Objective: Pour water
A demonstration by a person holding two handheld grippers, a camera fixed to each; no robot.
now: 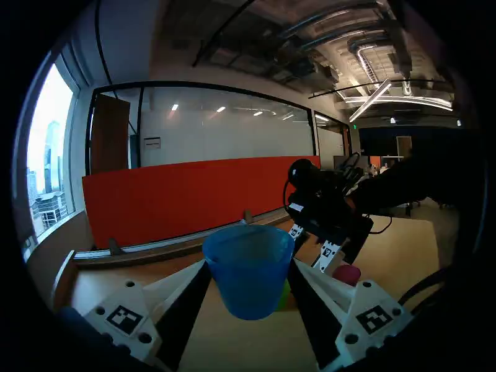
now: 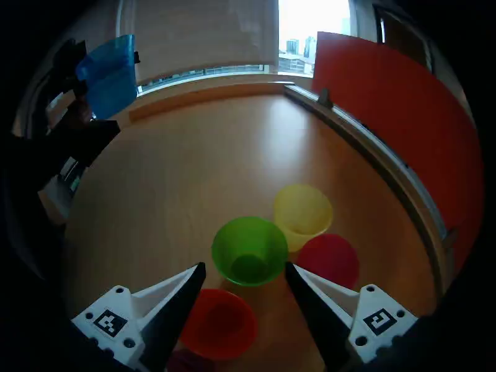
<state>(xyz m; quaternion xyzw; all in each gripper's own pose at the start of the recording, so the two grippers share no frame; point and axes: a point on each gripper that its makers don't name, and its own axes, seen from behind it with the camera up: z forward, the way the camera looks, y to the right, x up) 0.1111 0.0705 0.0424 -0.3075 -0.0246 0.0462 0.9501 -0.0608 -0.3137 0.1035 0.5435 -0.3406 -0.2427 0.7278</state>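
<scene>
Left gripper [image 1: 248, 265] clamps the blue cup [image 1: 248, 286] (held aloft). Right gripper [image 2: 243, 268] gapes empty above the green cup [image 2: 250, 251].

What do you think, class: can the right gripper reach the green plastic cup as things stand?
Probably yes: the right gripper, jaws open, hovers over the green plastic cup with nothing between; the yellow plastic cup sits close beside it.

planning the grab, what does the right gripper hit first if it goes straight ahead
Most likely the green cup: it sits dead ahead between the right gripper's open fingers, though depth is unclear.
</scene>
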